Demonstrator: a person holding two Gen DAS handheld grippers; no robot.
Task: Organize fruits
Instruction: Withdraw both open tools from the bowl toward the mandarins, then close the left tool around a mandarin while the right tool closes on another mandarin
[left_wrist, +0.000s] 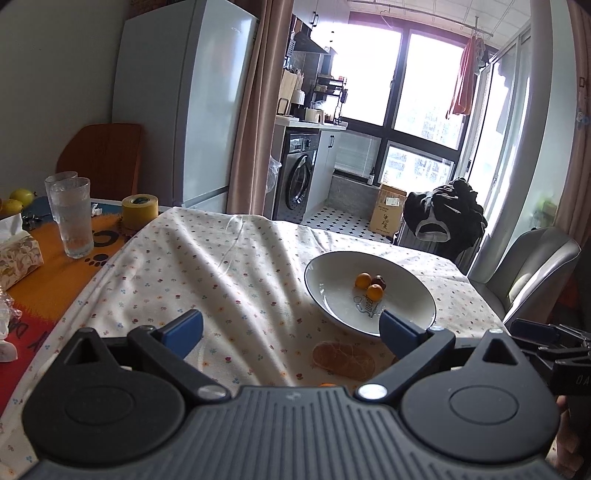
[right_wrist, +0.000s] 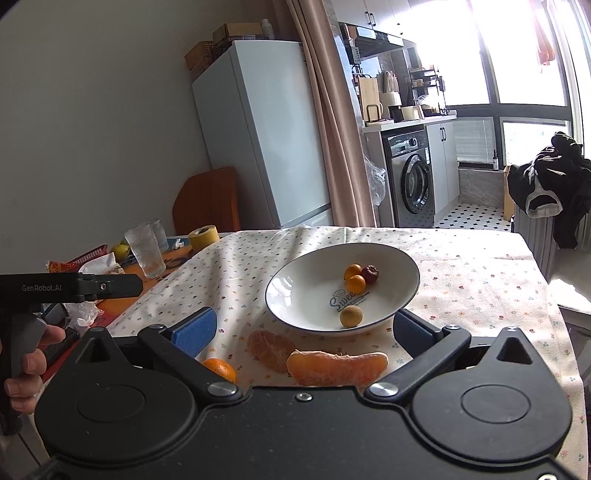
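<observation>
A white bowl (left_wrist: 325, 295) (right_wrist: 295, 291) sits on the floral tablecloth. It holds two small oranges (right_wrist: 354, 278), a dark red fruit (right_wrist: 370, 274) and a yellowish round fruit (right_wrist: 351, 316). In front of the bowl lie peeled orange pieces (right_wrist: 336, 367) (left_wrist: 343, 360) and a small whole orange (right_wrist: 220, 368). My right gripper (right_wrist: 304, 326) is open, low over the peeled pieces, with nothing between its fingers. My left gripper (left_wrist: 291, 328) is open too, hovering just short of the peeled piece and the bowl's near rim.
Two glasses (left_wrist: 72, 218), a yellow tape roll (left_wrist: 139, 212), a tissue box (left_wrist: 16, 254) and yellow fruit (left_wrist: 20, 197) stand on the orange mat at the left. A grey chair (left_wrist: 524, 269) stands at the right edge. A hand (right_wrist: 27, 369) holds the left gripper's handle.
</observation>
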